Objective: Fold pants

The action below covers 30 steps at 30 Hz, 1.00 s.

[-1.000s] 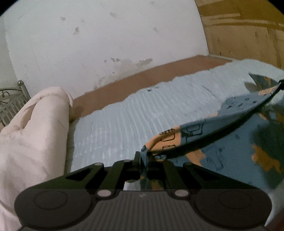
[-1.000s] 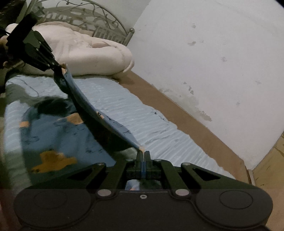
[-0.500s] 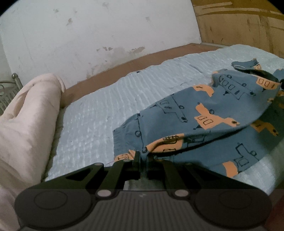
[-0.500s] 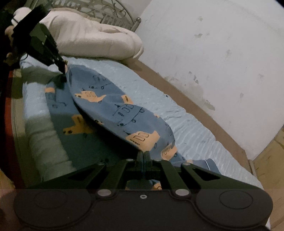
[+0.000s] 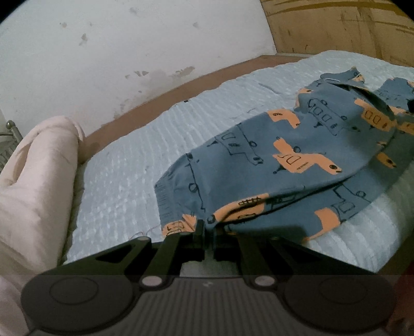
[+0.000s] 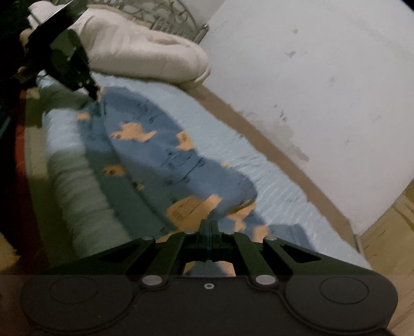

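The blue pants (image 5: pixel 279 160) with orange vehicle prints lie on the light blue bedspread (image 5: pixel 145 160), one leg folded over the other. My left gripper (image 5: pixel 207 225) is shut on the pants' near edge by the ribbed cuff, low over the bed. My right gripper (image 6: pixel 209 224) is shut on the other end of the same pants (image 6: pixel 160 152), also low over the bed. In the right wrist view the left gripper (image 6: pixel 91 91) shows at the far end of the fabric. That view is blurred.
A rolled pale pink duvet (image 5: pixel 33 191) lies at the head of the bed by a metal headboard (image 6: pixel 165 15). A white stained wall (image 5: pixel 129 46) runs along the far side. A brown mattress edge (image 5: pixel 181 88) borders the bedspread. A wooden panel (image 5: pixel 341 28) stands at the right.
Both grippers have lowered the held edge from stretched in the air down onto the bed. The upper leg now lies folded over the lower one.
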Each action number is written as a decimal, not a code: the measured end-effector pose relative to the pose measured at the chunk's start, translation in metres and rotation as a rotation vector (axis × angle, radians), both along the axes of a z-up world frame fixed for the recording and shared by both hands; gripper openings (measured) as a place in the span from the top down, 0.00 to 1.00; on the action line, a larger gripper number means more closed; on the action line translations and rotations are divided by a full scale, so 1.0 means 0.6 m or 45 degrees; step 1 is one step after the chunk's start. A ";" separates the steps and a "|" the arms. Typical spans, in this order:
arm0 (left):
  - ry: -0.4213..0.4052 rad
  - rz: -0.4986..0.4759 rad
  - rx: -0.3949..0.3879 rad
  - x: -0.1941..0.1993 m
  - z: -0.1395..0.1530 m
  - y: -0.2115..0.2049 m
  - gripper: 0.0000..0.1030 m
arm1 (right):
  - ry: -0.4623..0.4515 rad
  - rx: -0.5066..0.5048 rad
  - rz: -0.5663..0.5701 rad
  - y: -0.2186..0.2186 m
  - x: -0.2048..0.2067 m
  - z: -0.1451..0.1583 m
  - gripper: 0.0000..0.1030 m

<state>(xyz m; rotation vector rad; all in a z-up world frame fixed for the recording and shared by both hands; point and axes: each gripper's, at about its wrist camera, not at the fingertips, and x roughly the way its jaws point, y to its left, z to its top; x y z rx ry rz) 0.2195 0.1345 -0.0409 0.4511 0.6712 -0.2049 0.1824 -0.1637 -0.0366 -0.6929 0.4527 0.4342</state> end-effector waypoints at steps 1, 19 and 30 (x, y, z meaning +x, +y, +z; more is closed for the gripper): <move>0.000 0.005 -0.004 0.000 0.000 0.001 0.95 | 0.003 0.000 0.008 0.002 -0.001 -0.006 1.00; 0.009 0.017 -0.006 -0.002 0.008 0.000 0.95 | -0.085 -0.397 0.226 0.049 0.041 -0.061 0.99; 0.026 0.026 -0.065 -0.003 0.007 0.019 0.95 | -0.020 -0.292 0.263 0.034 -0.015 0.011 1.00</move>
